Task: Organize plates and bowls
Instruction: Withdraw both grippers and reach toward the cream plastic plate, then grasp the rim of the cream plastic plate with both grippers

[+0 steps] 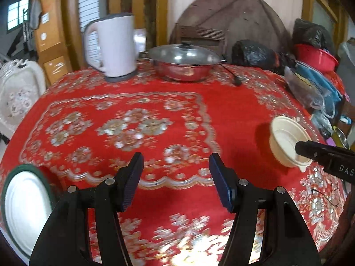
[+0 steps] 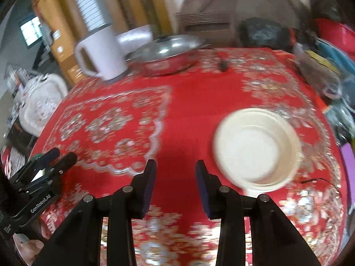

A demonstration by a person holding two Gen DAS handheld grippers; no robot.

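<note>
A cream bowl stands upright on the red floral tablecloth, just right of my open, empty right gripper. It also shows at the right in the left wrist view, with the right gripper's fingertips over its near rim. A white plate with a green rim lies at the table's near left edge, left of my open, empty left gripper. The left gripper shows at the far left in the right wrist view.
A white electric kettle and a lidded steel pan stand at the table's back. Black bags, a red basin and plastic bags crowd the right edge. A white chair stands left of the table.
</note>
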